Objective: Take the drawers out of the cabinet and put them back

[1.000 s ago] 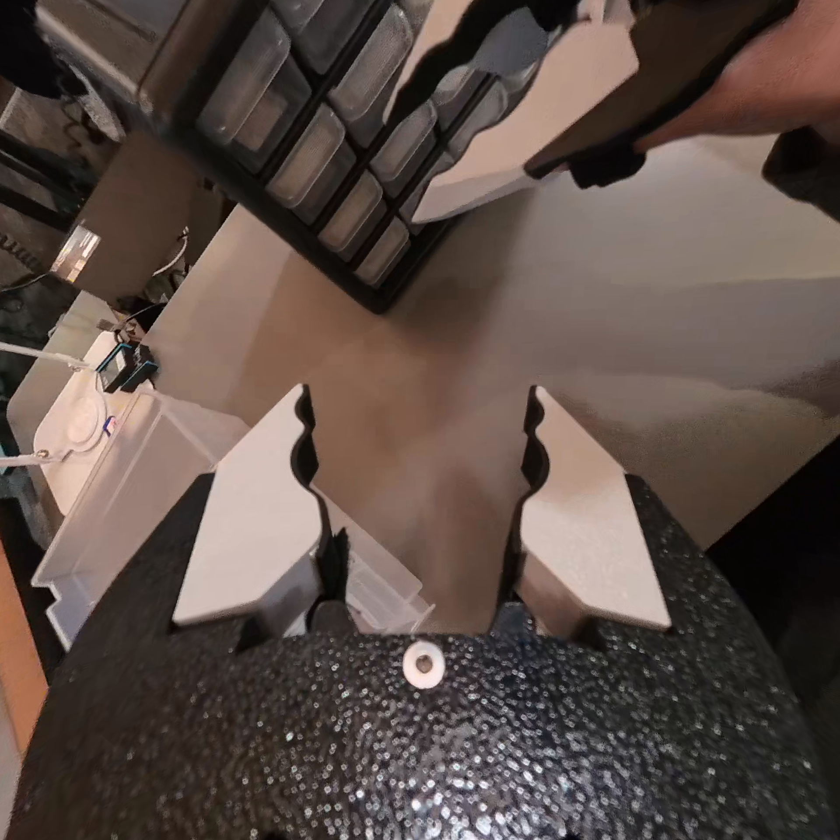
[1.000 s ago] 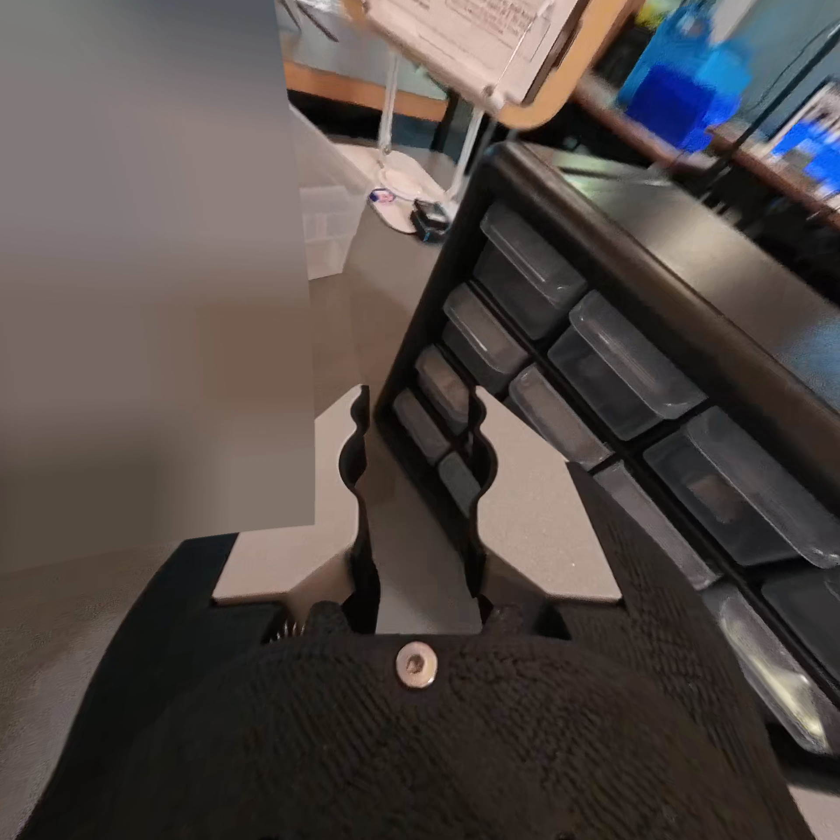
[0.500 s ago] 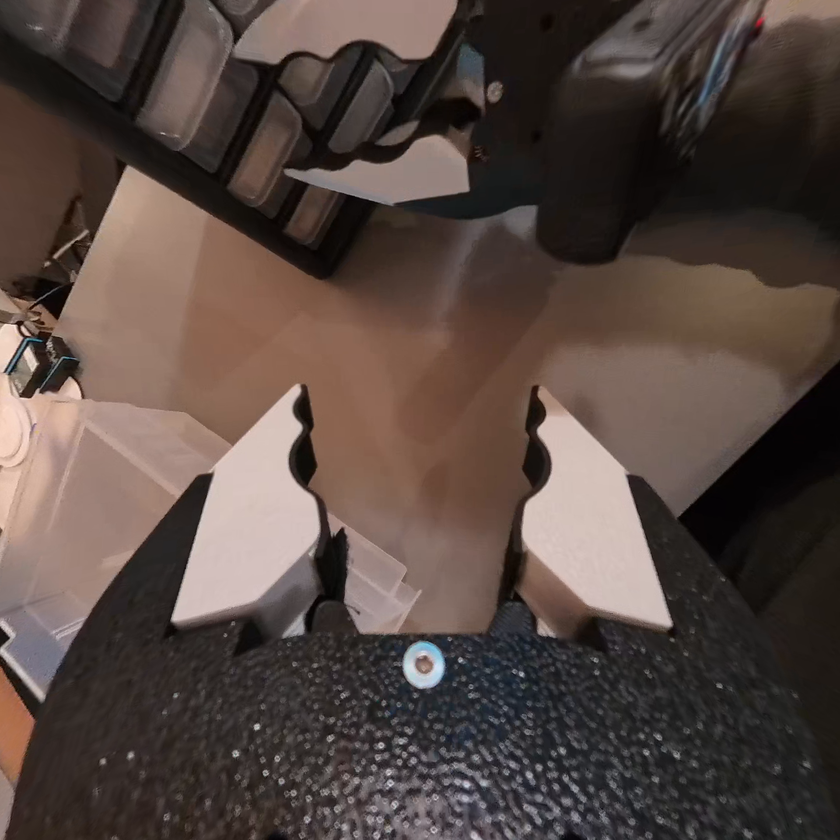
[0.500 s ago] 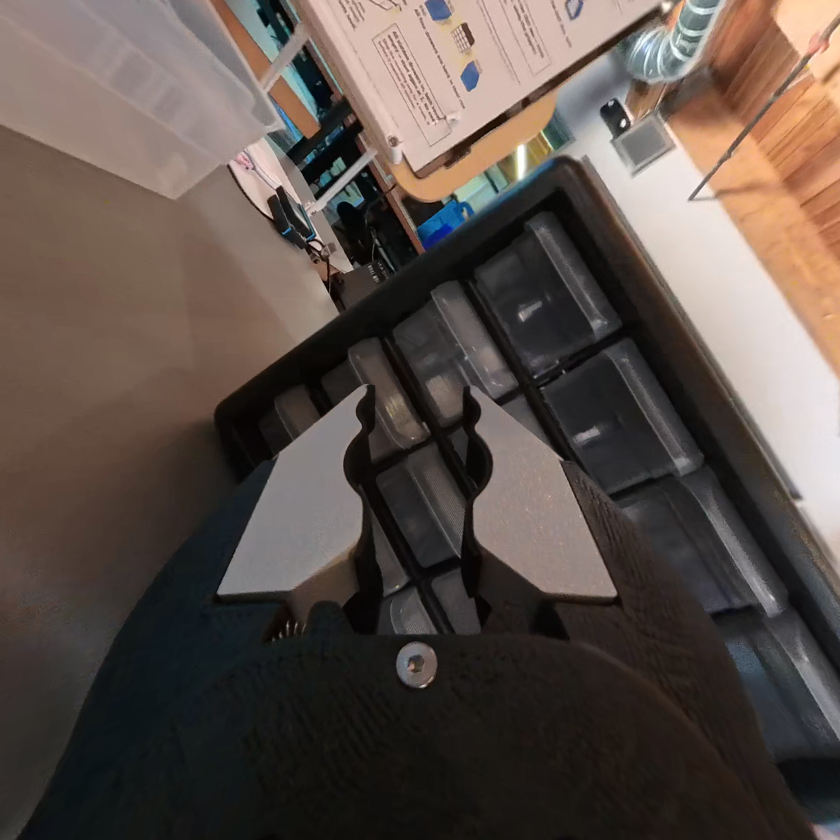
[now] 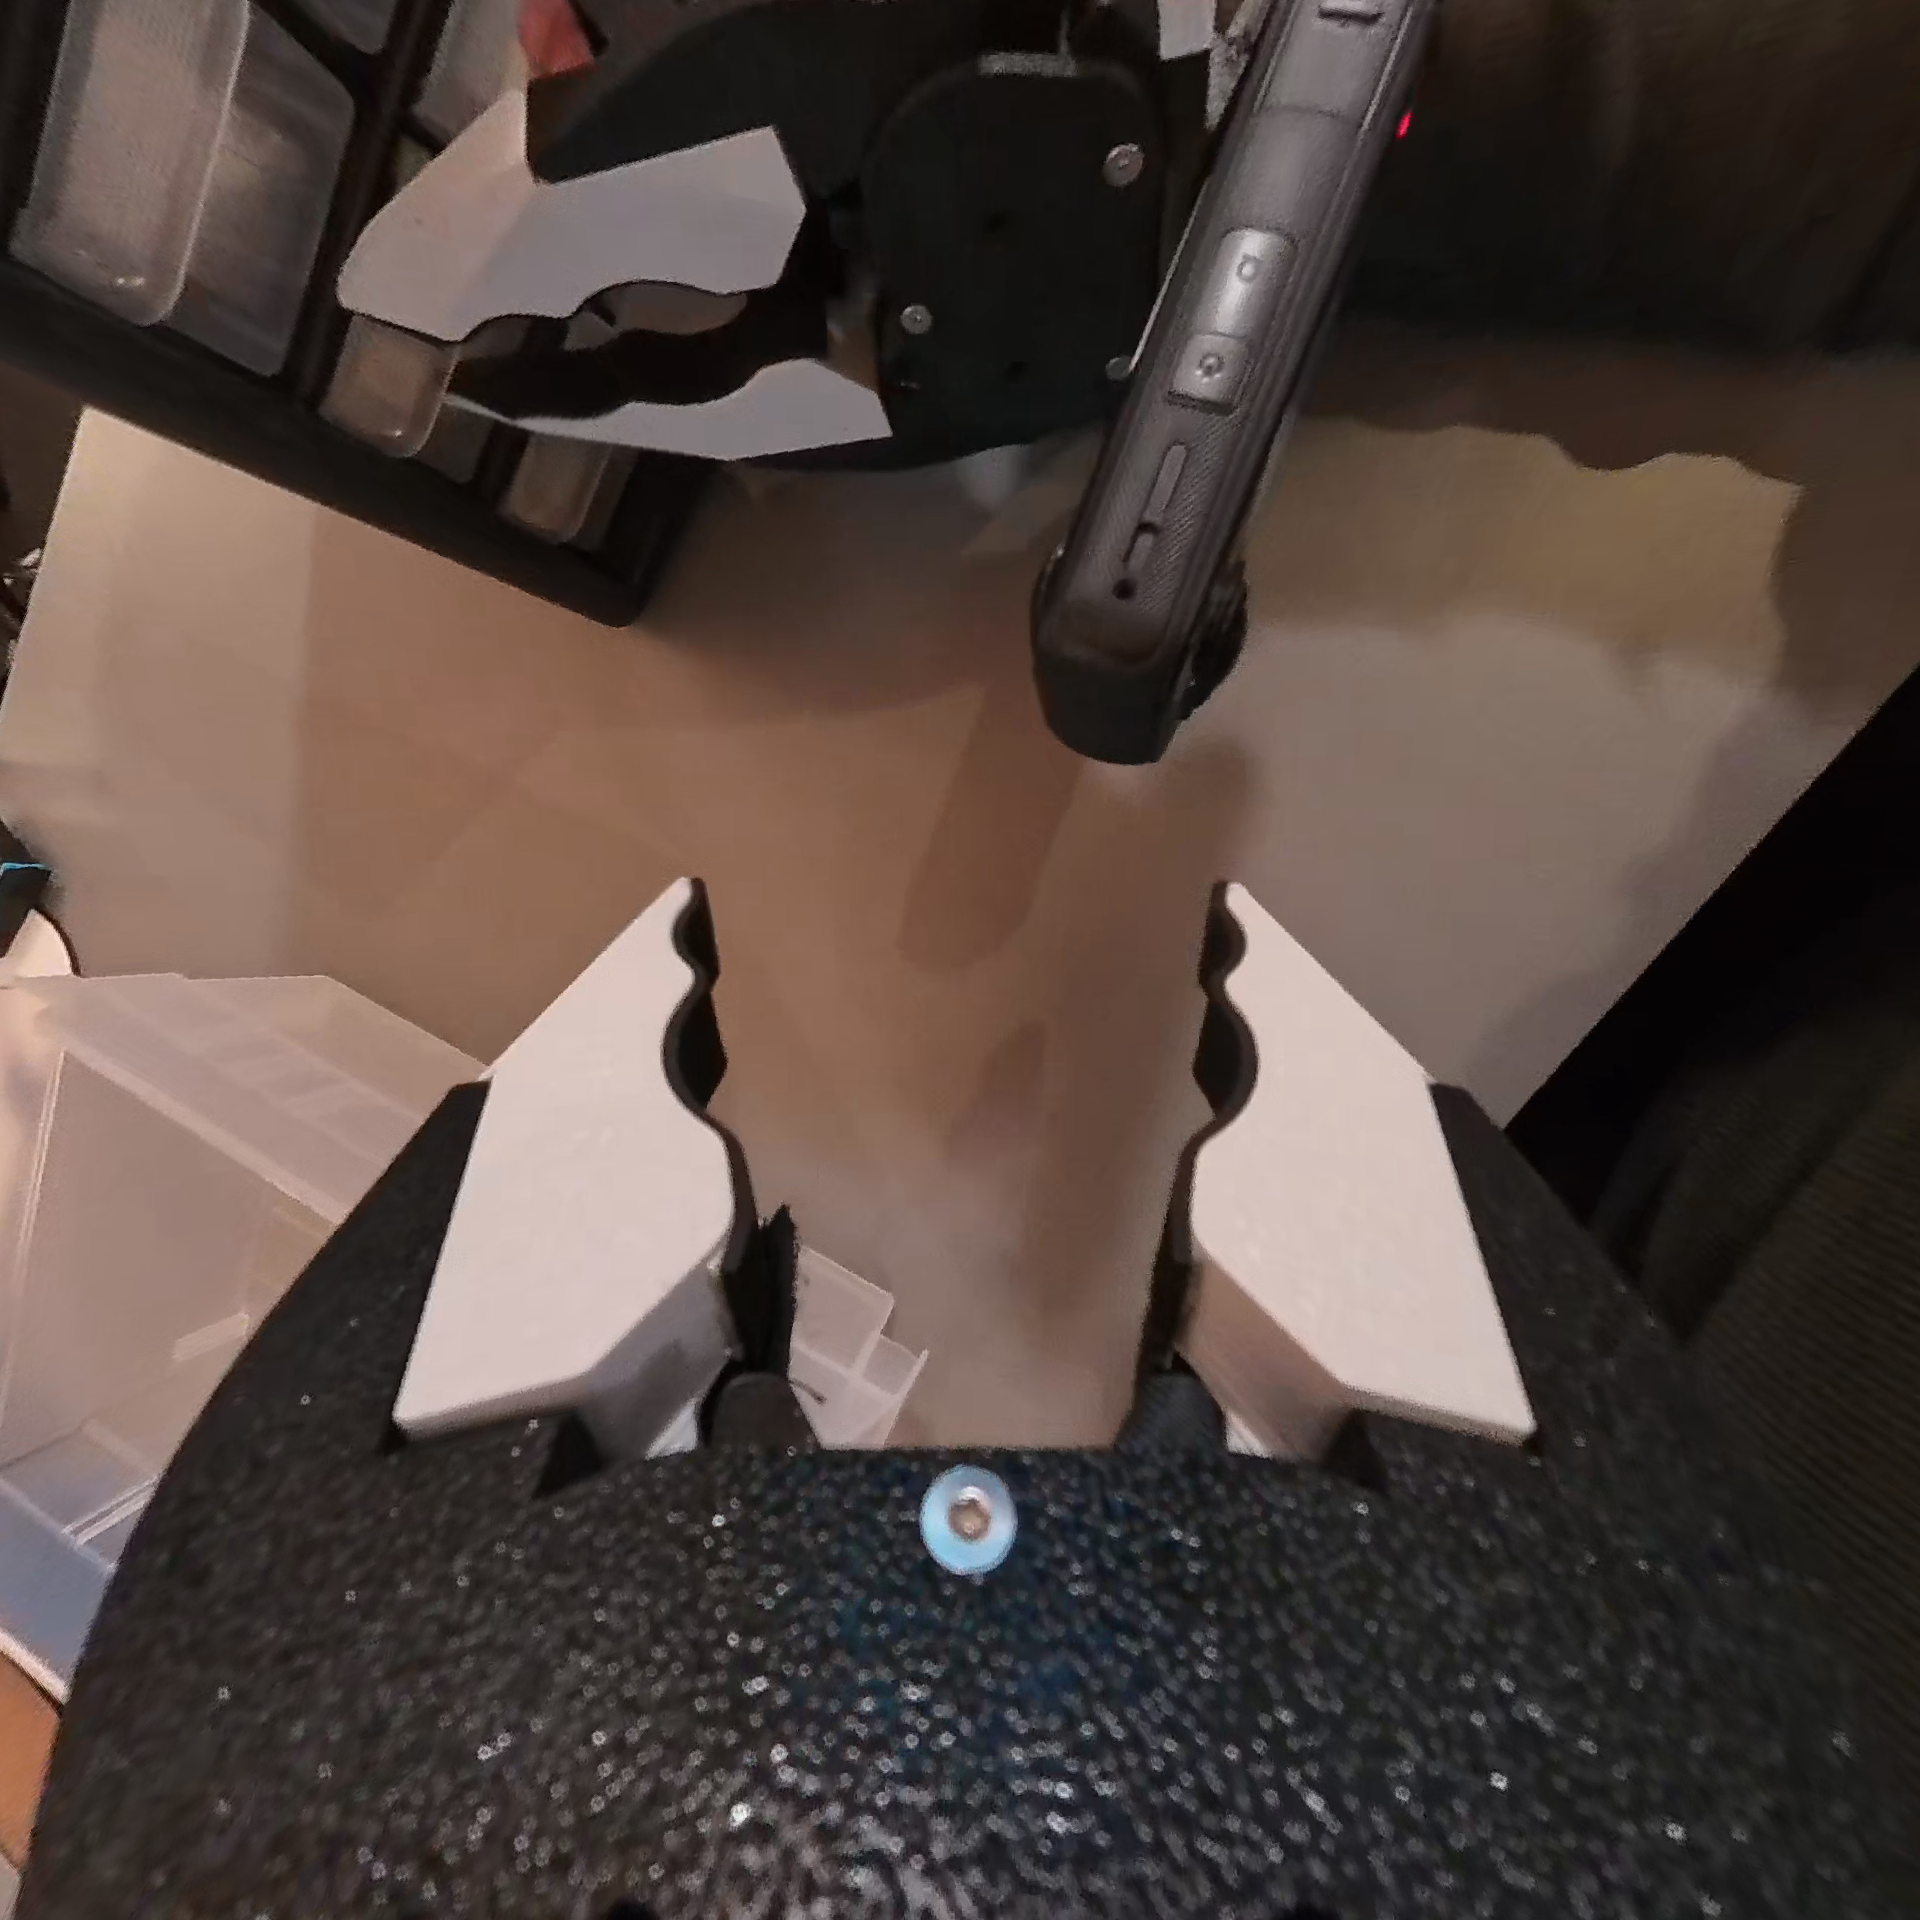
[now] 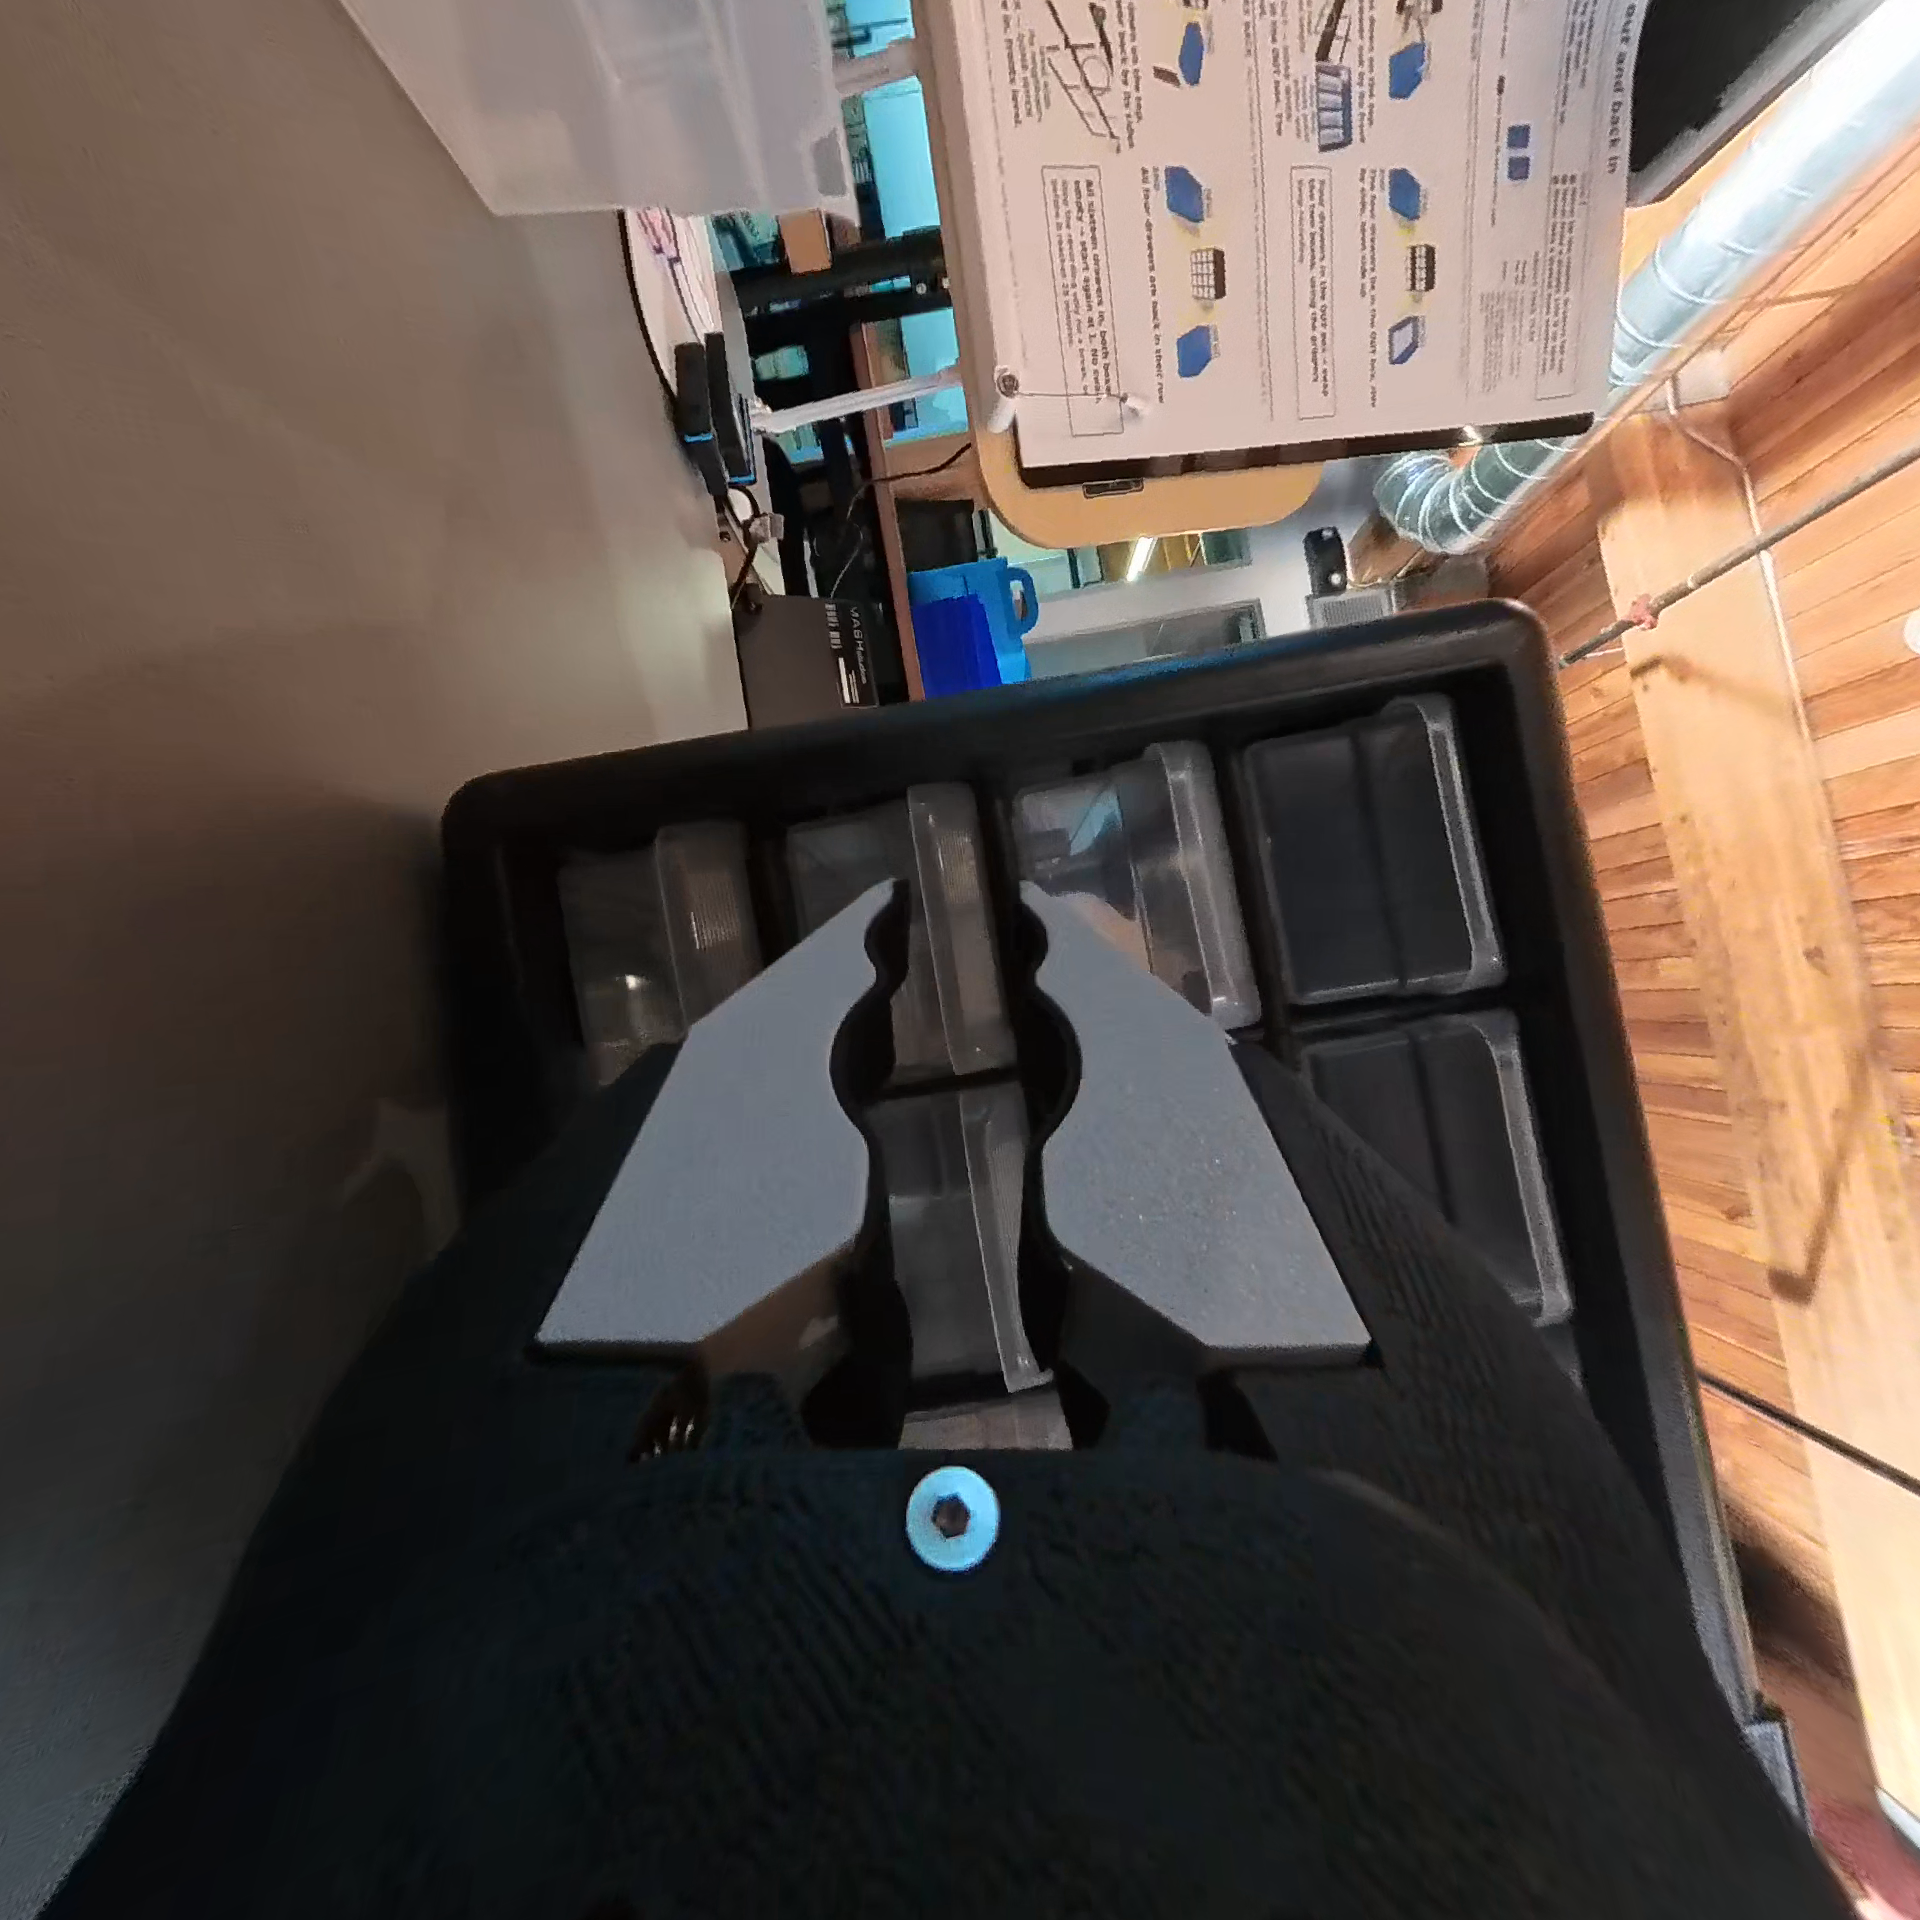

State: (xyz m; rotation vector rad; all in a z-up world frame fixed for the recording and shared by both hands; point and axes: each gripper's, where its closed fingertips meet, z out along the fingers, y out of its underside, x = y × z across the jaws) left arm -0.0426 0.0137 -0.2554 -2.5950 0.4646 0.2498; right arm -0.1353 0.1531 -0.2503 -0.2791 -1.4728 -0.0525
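The black cabinet [image 6: 1143, 717] of clear drawers stands on the table and looks rolled sideways in the right wrist view. My right gripper [image 6: 963, 899] is at its front, with the jaws narrowed on the raised handle of one clear drawer [image 6: 951, 935] in the second column. The drawer still sits in its slot. In the left wrist view the cabinet [image 5: 468, 530] is at the top left, with the right gripper [image 5: 457, 348] against it. My left gripper [image 5: 956, 914] is open and empty, above bare table well short of the cabinet.
A clear plastic bin [image 5: 208, 1143] sits under the left gripper's left side and also shows in the right wrist view [image 6: 644, 104]. A phone [image 5: 1174, 416] is mounted on the right gripper. The table edge [image 5: 1662, 935] runs at the right. A printed board [image 6: 1247, 208] stands behind the cabinet.
The right gripper rolled sideways, moved in to the cabinet front and narrowed its jaws around a drawer handle. The left gripper drifted slightly and stayed open.
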